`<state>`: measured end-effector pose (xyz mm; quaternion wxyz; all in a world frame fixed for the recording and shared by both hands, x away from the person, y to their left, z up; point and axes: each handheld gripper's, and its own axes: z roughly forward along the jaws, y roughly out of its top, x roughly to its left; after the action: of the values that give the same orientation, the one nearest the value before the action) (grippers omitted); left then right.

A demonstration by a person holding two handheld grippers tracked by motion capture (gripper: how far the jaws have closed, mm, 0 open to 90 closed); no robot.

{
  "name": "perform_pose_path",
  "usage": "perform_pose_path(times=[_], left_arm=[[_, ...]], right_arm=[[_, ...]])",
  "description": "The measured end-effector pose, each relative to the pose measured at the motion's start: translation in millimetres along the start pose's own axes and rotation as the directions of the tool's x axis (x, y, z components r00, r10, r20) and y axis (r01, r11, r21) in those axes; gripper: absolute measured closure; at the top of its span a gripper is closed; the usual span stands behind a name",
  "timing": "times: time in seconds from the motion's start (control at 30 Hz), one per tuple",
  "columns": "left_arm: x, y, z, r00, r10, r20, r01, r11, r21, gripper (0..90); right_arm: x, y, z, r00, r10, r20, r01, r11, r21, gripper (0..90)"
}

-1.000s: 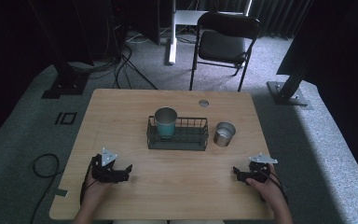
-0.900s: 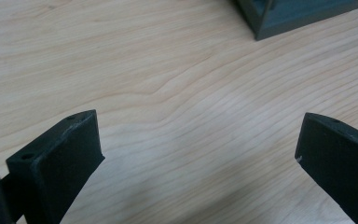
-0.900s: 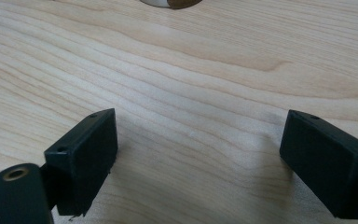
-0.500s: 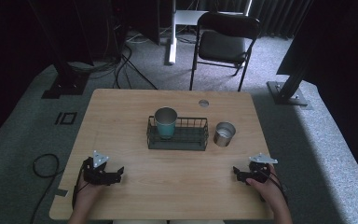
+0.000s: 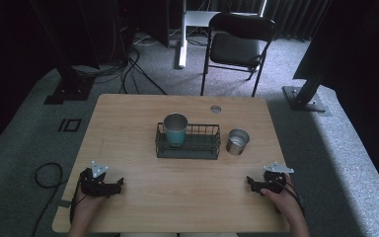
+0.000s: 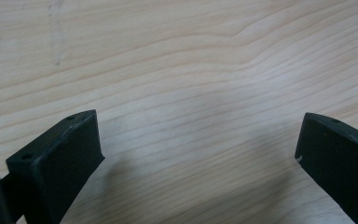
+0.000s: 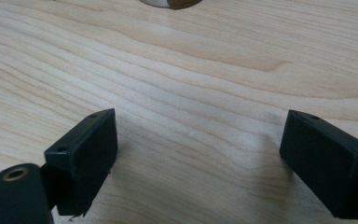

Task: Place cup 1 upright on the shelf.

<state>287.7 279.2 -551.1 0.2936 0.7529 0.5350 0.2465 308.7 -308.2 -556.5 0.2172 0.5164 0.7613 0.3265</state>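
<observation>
Two cups are sitting mid-tabletop (image 5: 128,123): a teal cup (image 5: 175,130) standing in one wire basket (image 5: 197,147), a steel cup (image 5: 237,141) just beside it. The left hand-held gripper (image 5: 112,185) and right hand-held gripper (image 5: 252,182) are resting near the front corners, jaws spread wide, gripping nothing.

a dim lab: black curtains (image 5: 296,15), floor cables (image 5: 138,74), folding chair (image 5: 237,47).

Light wooden table (image 5: 143,118) with a wire basket (image 5: 188,148), steel cup (image 5: 237,141) beside it.
</observation>
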Motion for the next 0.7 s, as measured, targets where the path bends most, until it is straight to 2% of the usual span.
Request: perform_pose_path(times=[0.2, 0.4, 0.7], left_arm=[[2.7, -1.3, 3.1, 0.9999, -0.012, 0.005, 0.012, 0.9998, 0.016, 1.1], [6.5, -1.3, 3.9, 0.9985, -0.053, 0.013, 0.052, 0.9981, 0.033, 1.0], [6.3, -0.9, 4.6, 0.9981, -0.061, 0.008, 0.061, 0.9977, 0.031, 1.1]], right_arm=[[0.0, 0.0, 0.0, 1.0000, 0.000, 0.000, 0.000, 1.000, 0.000, 10.9], [0.0, 0.0, 0.0, 1.0000, 0.000, 0.000, 0.000, 1.000, 0.000, 10.9], [0.0, 0.0, 0.0, 1.0000, 0.000, 0.000, 0.000, 1.000, 0.000, 10.9]])
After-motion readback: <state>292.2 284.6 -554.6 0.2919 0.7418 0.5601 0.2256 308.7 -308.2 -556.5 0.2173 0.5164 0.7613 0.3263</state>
